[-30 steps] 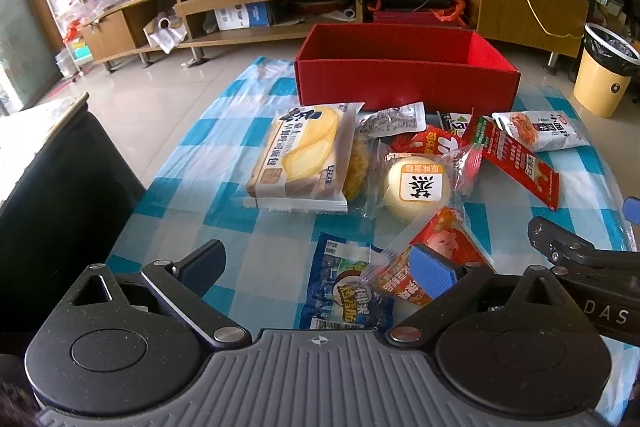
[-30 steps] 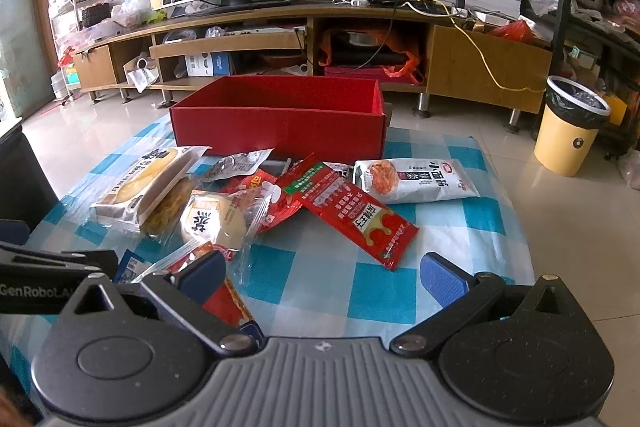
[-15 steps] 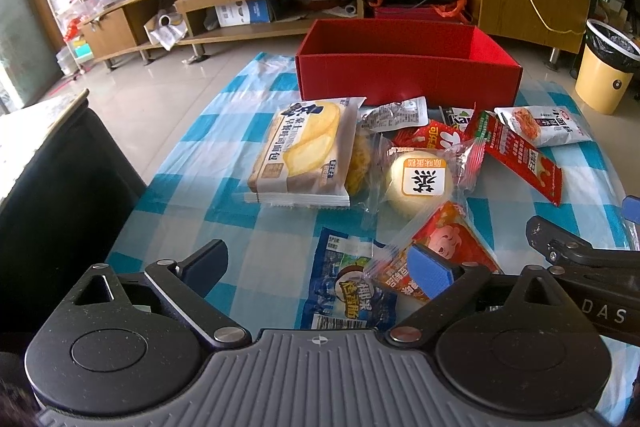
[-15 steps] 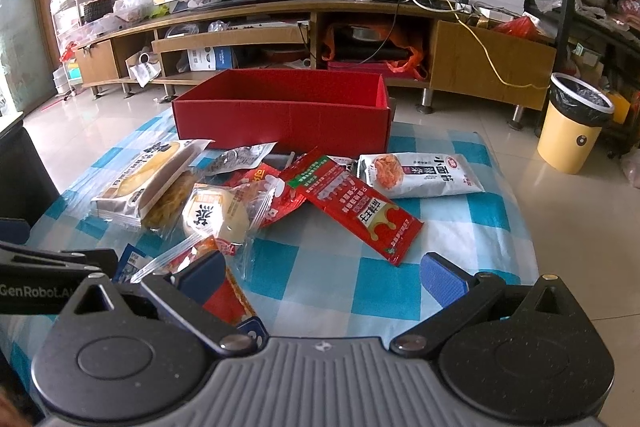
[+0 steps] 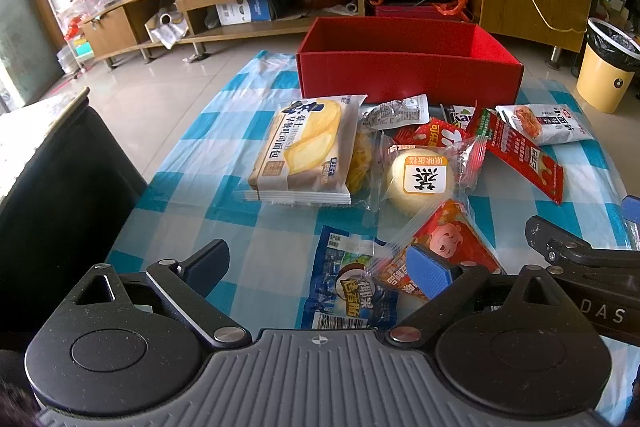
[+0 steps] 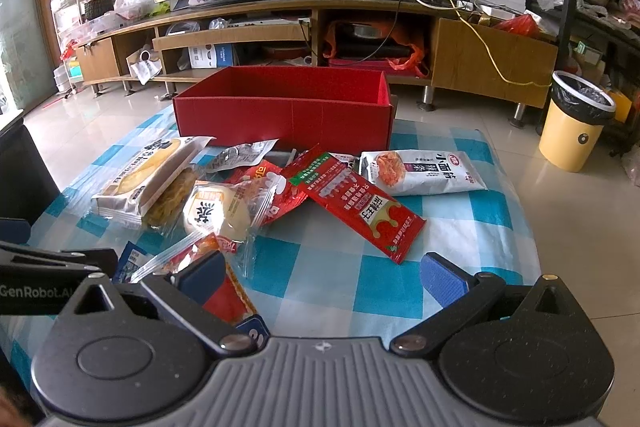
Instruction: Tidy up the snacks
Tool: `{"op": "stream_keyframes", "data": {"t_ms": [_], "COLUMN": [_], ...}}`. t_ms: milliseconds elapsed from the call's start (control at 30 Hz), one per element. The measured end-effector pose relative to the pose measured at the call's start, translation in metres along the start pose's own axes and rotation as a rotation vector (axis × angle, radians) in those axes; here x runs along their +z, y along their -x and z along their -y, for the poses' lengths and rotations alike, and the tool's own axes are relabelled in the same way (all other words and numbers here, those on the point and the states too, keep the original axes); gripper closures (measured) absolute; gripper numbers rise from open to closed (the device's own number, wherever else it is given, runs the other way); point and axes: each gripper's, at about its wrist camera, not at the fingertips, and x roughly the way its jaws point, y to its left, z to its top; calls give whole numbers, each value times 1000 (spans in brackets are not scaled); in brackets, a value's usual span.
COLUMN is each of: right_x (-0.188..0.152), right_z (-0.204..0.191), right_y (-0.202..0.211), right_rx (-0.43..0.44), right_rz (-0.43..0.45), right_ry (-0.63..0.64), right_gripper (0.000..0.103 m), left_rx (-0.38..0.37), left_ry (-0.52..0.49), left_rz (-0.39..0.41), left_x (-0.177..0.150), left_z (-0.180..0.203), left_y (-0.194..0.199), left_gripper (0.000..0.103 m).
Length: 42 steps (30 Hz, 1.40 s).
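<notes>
Checkered cloth (image 5: 192,163), blue snack packet (image 5: 352,287) between closing left hand-held gripper (image 5: 320,269) fingers.

Quick count of the table: one red cardboard box (image 5: 408,77) at 12 o'clock, and I make it nine snack packets. That's one sliced-bread pack (image 5: 304,151), one round cake (image 5: 422,179), one blue coconut packet (image 5: 352,287), the rest mostly red or white sachets. One yellow bin (image 6: 572,123) around 2 o'clock.

Bright daylight from the left; sharp focus, fisheye-bent edges.
</notes>
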Motion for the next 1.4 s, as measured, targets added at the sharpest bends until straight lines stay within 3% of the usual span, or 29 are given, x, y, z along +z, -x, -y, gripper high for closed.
{"op": "stream_keyframes", "data": {"t_ms": [1167, 1400], "right_x": [-3, -3], "right_z": [-7, -13], "right_y": [-11, -20], "right_rx": [19, 35], "right_rz": [-51, -79], "right_ry": [26, 65], "right_gripper": [2, 2], "left_rx": [17, 18], "left_ry": [-7, -1], "left_rz": [-47, -99], "left_x": [-3, -5], "left_z": [0, -6], "left_y": [-7, -18], "left_gripper": [9, 8]}}
